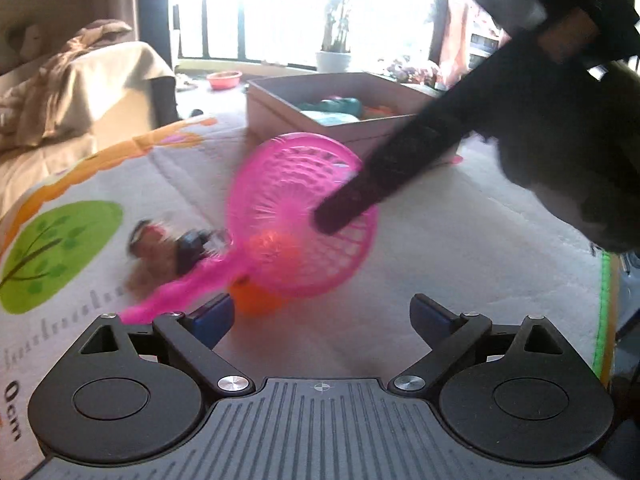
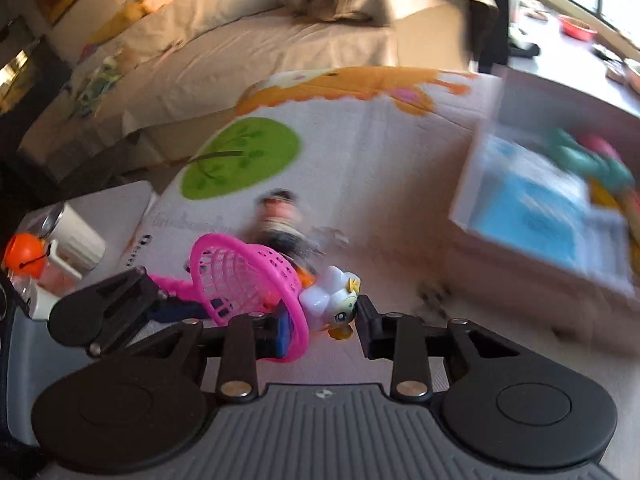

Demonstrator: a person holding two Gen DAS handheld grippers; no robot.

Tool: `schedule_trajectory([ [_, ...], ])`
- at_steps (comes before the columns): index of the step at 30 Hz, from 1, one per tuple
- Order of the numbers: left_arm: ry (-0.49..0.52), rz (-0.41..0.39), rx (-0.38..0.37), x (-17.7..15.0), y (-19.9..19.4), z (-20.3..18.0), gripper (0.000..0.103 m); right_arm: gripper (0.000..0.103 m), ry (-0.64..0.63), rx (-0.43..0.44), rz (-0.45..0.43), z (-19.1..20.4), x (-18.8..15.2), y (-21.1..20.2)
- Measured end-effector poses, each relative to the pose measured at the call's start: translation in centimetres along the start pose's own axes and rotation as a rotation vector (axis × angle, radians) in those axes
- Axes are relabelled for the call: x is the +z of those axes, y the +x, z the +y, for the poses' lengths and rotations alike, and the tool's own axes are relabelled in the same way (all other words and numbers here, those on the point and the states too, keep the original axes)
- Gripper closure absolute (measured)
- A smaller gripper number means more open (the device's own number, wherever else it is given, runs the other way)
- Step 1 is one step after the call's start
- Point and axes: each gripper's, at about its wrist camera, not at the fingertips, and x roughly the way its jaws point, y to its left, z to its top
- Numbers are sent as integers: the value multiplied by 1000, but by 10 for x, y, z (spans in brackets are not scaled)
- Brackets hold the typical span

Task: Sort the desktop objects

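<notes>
A pink plastic net scoop (image 1: pixel 300 216) stands tilted on the play mat, over an orange toy (image 1: pixel 256 300). My right gripper (image 2: pixel 322 330) is shut on the scoop's rim (image 2: pixel 296 320) together with a white duck toy (image 2: pixel 332 300). In the left wrist view its dark finger (image 1: pixel 352 204) crosses the scoop. My left gripper (image 1: pixel 322 316) is open and empty, close in front of the scoop, its left finger beside the pink handle (image 1: pixel 168 296). A small doll figure (image 2: pixel 280 216) sits on the mat behind the scoop.
A pink storage box (image 1: pixel 280 108) with several toys stands on the mat behind the scoop; it lies to the right in the right wrist view (image 2: pixel 532 272). A covered sofa (image 2: pixel 240 48) borders the mat. A white cup (image 2: pixel 76 236) and an orange ball (image 2: pixel 26 256) sit at the left.
</notes>
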Motion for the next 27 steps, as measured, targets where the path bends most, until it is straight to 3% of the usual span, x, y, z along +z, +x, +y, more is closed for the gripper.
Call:
schedule_trajectory([
  [6,19,-18,-58,10,0,-18,4,70,36,-167,-123,-36,-34,-42],
  [9,55,-28,-53,15,-4,-27,4,60,37,-280,-193,-49,-49,-56],
  [13,72,-62,28,21,-14,-27,3,44,77,-237,-234,-64,-64,-64],
  [17,107,-51,190,22,-10,-23,3,42,85,-202,-257,-67,-77,-60],
  [19,106,-21,227,21,-3,-18,3,41,97,-196,-263,-67,-79,-54],
  [23,56,31,162,17,1,-12,3,37,120,-195,-276,-71,-85,-53],
  [27,43,34,-9,12,-8,-31,3,32,145,-229,-290,-81,-91,-58],
])
